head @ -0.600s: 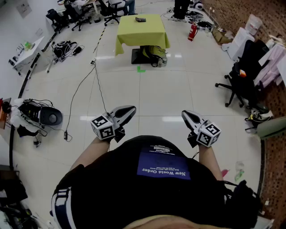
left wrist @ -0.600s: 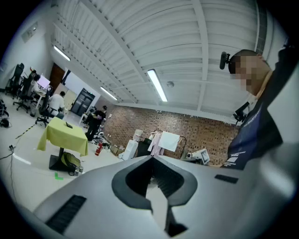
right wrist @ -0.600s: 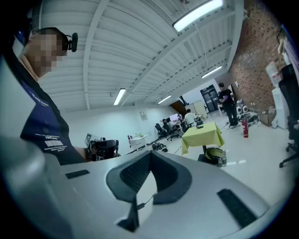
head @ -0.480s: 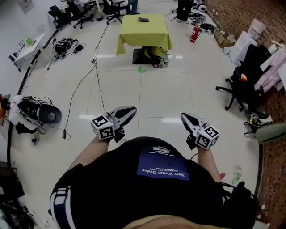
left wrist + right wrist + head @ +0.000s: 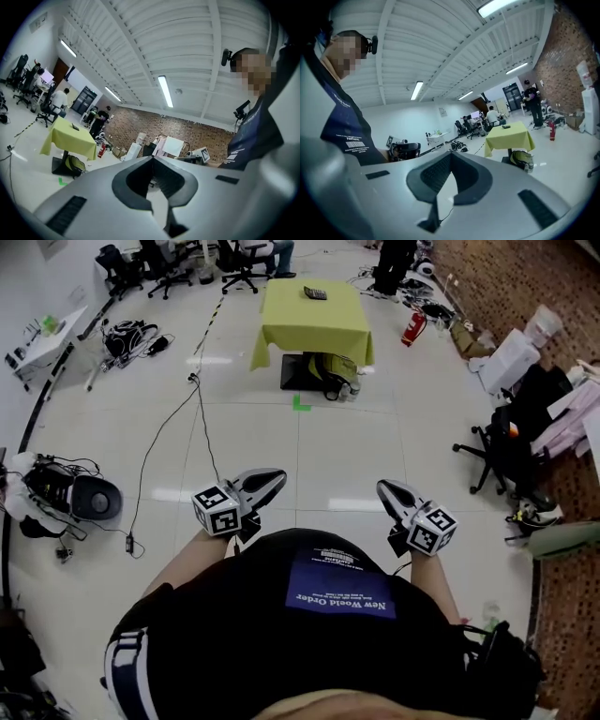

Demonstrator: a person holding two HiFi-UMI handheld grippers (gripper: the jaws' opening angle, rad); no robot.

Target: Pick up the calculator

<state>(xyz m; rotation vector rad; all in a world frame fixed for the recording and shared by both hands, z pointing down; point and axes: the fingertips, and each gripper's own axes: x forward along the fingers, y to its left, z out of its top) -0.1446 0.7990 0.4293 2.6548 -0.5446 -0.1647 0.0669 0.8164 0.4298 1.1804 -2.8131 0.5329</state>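
Nothing done yet: the calculator (image 5: 316, 293) lies on the yellow-clothed worktop (image 5: 309, 329), well across the floor. The left hand-held gripper (image 5: 267, 478) and right hand-held gripper (image 5: 389, 491) (jaws together on both, nothing between) are held close to the body. The approach, grasp and lift are all left.

- Bright, even light falls from ceiling strip lamps (image 5: 165, 91).
- White glare patches sit on the glossy floor (image 5: 211, 360) in the head view.
- Both gripper views bend strongly, with black vignetted corners.
- Shadows are faint.
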